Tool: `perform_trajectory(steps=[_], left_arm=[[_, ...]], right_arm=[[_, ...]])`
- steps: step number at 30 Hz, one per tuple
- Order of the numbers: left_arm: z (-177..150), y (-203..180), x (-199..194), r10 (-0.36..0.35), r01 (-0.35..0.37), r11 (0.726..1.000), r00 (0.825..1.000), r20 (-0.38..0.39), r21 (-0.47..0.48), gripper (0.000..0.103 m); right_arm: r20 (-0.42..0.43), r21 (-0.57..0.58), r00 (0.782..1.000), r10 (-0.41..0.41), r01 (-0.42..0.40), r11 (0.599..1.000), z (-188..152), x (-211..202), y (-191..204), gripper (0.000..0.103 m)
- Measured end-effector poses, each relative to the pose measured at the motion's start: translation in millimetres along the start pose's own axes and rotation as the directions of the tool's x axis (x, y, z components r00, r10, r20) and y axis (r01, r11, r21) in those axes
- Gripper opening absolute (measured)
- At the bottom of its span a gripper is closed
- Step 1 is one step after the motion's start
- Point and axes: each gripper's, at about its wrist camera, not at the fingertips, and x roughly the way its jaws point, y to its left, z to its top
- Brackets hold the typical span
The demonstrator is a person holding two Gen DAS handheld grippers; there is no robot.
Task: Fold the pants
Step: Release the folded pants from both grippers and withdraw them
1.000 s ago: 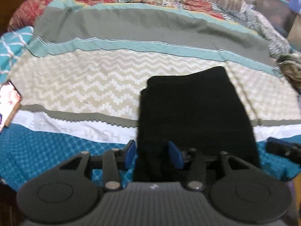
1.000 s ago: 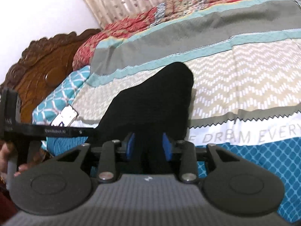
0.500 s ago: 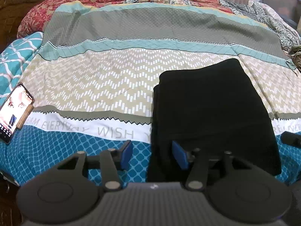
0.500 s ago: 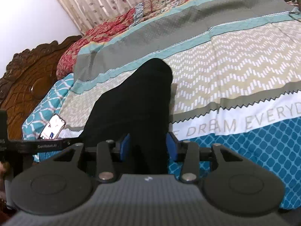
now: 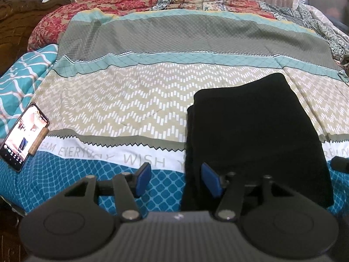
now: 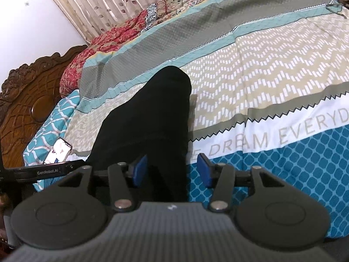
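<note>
A: Black pants (image 5: 255,135), folded, lie on the patterned bedspread (image 5: 130,100) near its front edge.
B: Left gripper (image 5: 177,178) and right gripper (image 6: 172,170) both gape, gripping nothing.

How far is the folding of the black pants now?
Mostly done: the black pants lie as a compact folded stack on the bedspread. Nothing is in hand; the left gripper and right gripper are both open. At most, tidying the edges remains.

Pants (image 5: 257,135) on bedspread (image 5: 135,100), phone (image 5: 23,135) leftward
</note>
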Motion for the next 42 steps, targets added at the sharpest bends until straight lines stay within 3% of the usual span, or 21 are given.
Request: perform_trajectory(steps=[9, 22, 27, 30, 34, 37, 42], left_arm=[[-5.2, 0.9, 1.1, 0.024, -0.024, 1.0, 1.0, 0.012, 0.011, 0.063], [-10.1, 33.7, 9.5, 0.092, -0.092, 0.995, 0.996, 0.004, -0.041, 0.064], [-12.8, 35.1, 10.5, 0.103, -0.102, 0.994, 0.995, 0.013, -0.04, 0.078], [-12.2, 35.0, 9.0, 0.088, -0.087, 0.995, 0.996, 0.014, -0.041, 0.078], [-8.6, 30.1, -0.9, 0.055, -0.054, 0.998, 0.998, 0.04, -0.034, 0.078], [-5.1, 23.6, -7.7, 0.032, -0.031, 0.999, 0.998, 0.061, -0.018, 0.078], [-6.1, 21.4, -4.1, 0.02, -0.019, 1.0, 0.998, 0.052, -0.015, 0.079]], right_arm=[[-0.006, -0.018, 1.0, -0.002, 0.002, 1.0, -1.5, 1.1, 4.9, 0.061], [-0.037, -0.038, 0.999, -0.019, 0.017, 0.999, -4.5, 11.2, 14.6, 0.063], [-0.013, -0.062, 0.999, -0.043, 0.042, 0.997, -3.9, 9.2, 21.2, 0.063], [0.058, -0.122, 0.996, -0.069, 0.075, 0.99, -3.5, 2.1, 33.5, 0.063], [0.101, -0.213, 0.994, -0.032, 0.053, 0.976, -4.5, -1.9, 52.6, 0.063], [0.097, -0.272, 0.995, -0.02, 0.046, 0.961, -6.7, 0.3, 61.7, 0.063], [0.057, -0.27, 0.998, -0.013, 0.028, 0.963, -8.4, 7.7, 58.9, 0.063]])
